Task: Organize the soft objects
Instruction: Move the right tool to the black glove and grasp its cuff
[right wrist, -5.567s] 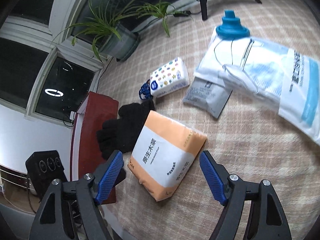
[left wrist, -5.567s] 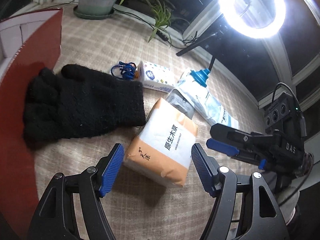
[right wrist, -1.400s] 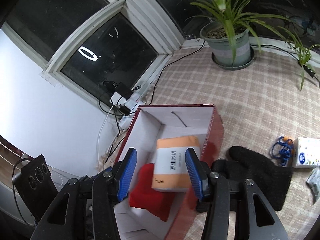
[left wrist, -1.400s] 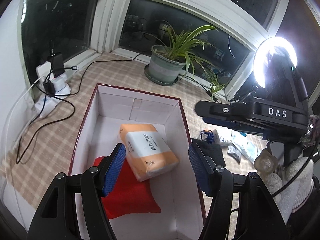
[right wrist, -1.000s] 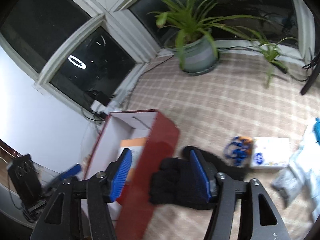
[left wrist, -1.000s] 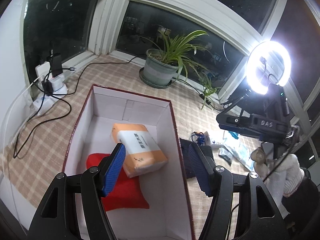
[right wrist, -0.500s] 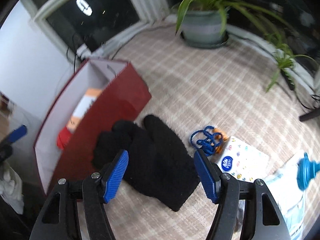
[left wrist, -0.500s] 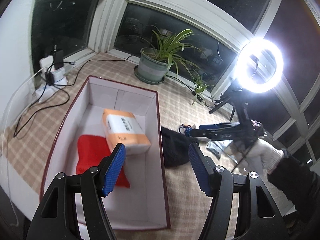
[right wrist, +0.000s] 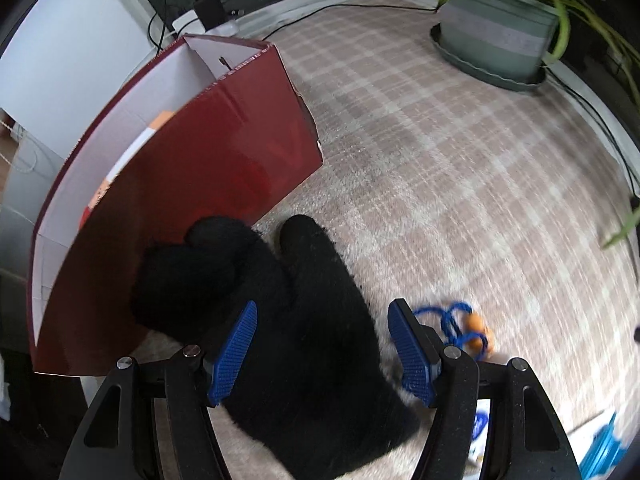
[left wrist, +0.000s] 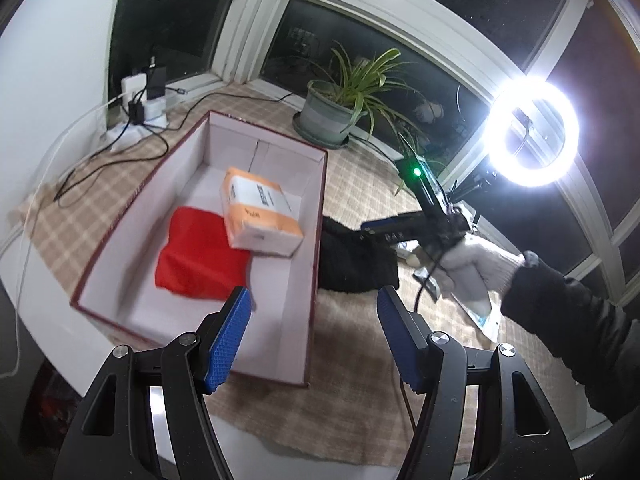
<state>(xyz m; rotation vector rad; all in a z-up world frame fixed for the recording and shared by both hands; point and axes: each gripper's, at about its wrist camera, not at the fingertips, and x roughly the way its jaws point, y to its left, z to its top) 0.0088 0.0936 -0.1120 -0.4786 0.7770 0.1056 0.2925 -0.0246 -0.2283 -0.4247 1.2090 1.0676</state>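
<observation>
My left gripper (left wrist: pixel 314 336): black frame, silver screws, ribbed blue pads (left wrist: pixel 227 340). My right gripper (right wrist: pixel 322 350): the same build, lettered "DAS", with a green lamp. My right hand (left wrist: pixel 472 260): white knit glove, black sleeve (left wrist: pixel 568 320), trailing black cable.

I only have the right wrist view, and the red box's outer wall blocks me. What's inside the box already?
Observer: A red cloth lies flat on the floor of the box.
Operator: Anything else?
Observer: An orange tissue pack sits against the right inner wall, overlapping the cloth's edge.
Operator: Is there room for the black glove?
Observer: I think so; the floor at the near end is bare white.
Operator: Where is the left claw?
Observer: The left claw is open and empty, above the box's near right corner.
</observation>
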